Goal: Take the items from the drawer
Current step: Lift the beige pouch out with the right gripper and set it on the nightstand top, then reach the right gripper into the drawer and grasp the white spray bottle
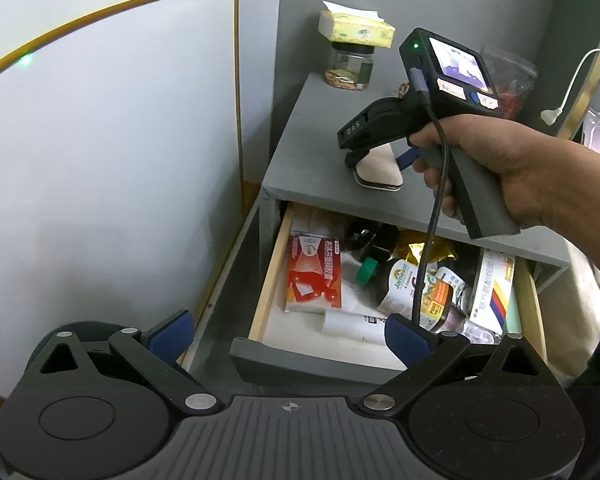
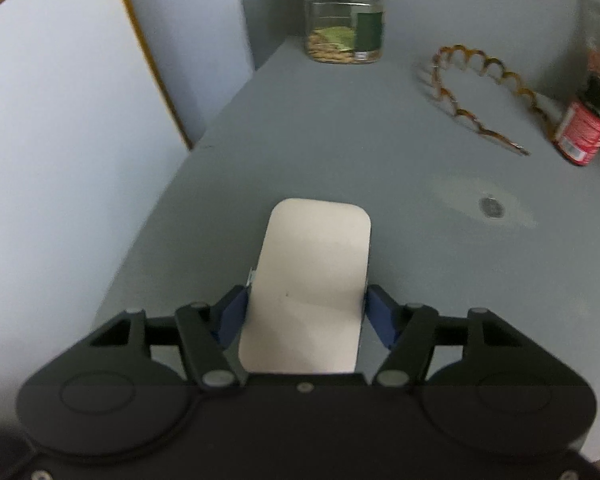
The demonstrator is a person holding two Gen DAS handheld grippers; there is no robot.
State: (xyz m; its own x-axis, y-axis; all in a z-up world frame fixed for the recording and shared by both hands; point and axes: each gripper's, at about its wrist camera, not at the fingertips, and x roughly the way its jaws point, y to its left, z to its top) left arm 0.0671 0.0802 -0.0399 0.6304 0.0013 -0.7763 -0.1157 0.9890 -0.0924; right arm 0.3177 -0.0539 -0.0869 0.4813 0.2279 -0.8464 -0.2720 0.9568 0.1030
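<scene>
The grey cabinet's drawer (image 1: 268, 280) stands pulled out, packed with a red-and-white packet (image 1: 314, 276), a green tape roll (image 1: 366, 272), a dark bottle (image 1: 404, 288), a gold foil pack (image 1: 420, 250) and a striped white box (image 1: 494, 292). My left gripper (image 1: 288, 336) hangs open over the drawer's near left corner with nothing between its fingers. A hand holds my right gripper (image 1: 380, 160) (image 2: 306, 296) down on the cabinet top (image 2: 340, 152). A flat white case (image 2: 312, 280) (image 1: 376, 168) rests there between its blue pads (image 2: 234, 316), which stand open close beside its long sides.
At the back of the cabinet top stands a clear jar (image 2: 344, 24) with a yellow tissue pack (image 1: 356, 30) on it. A brown wavy headband (image 2: 484, 92) and a red-labelled bottle (image 2: 586, 124) lie at the right. A white wall (image 1: 100, 140) closes the left side; a white cable (image 1: 572, 88) hangs at the right.
</scene>
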